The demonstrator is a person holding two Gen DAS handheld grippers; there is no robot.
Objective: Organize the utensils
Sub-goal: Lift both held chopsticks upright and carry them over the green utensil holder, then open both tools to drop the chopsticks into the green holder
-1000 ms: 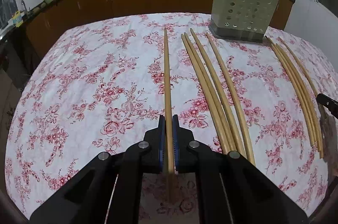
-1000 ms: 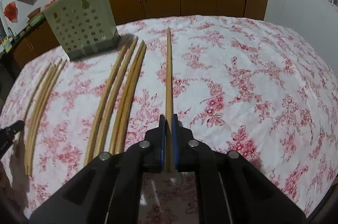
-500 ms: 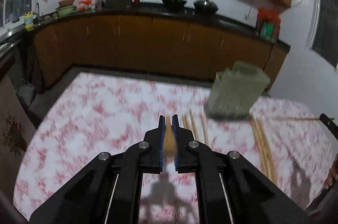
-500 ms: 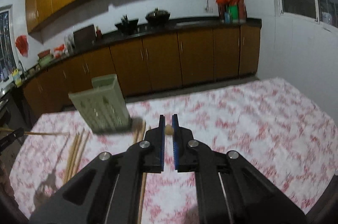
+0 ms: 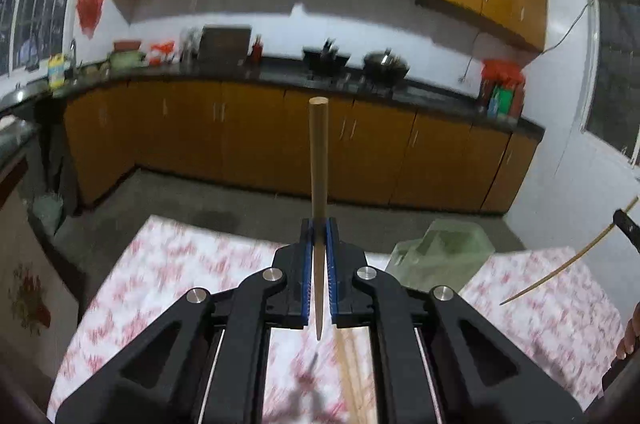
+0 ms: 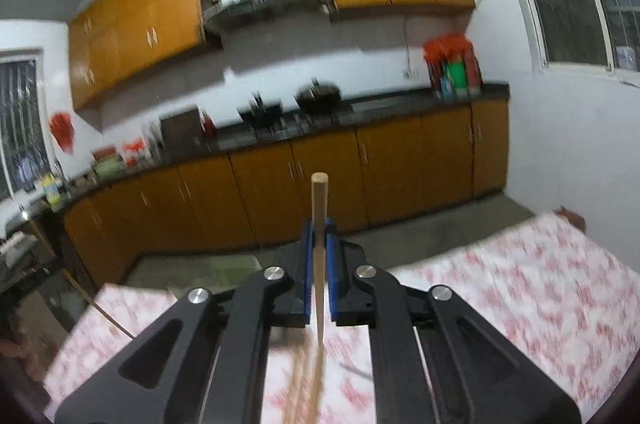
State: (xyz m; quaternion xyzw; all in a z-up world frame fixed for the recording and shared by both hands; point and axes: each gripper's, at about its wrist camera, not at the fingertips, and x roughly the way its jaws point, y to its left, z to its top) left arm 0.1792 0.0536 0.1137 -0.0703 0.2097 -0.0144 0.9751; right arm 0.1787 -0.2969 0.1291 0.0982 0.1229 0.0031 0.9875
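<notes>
Chopsticks in transit: left gripper (image 5: 319, 244) and right gripper (image 6: 319, 244) each clamp one chopstick (image 5: 319, 159) aloft, green holder (image 5: 440, 256) unfilled, more sticks (image 5: 352, 376) waiting on the tablecloth (image 5: 160, 276).

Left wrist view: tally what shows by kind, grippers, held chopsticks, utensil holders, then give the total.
Grippers: 2, left gripper and right gripper
Held chopsticks: 2, left chopstick and right chopstick
Utensil holders: 1, green holder
Total: 5
Loose chopsticks on the floral cloth are too blurred to count.
</notes>
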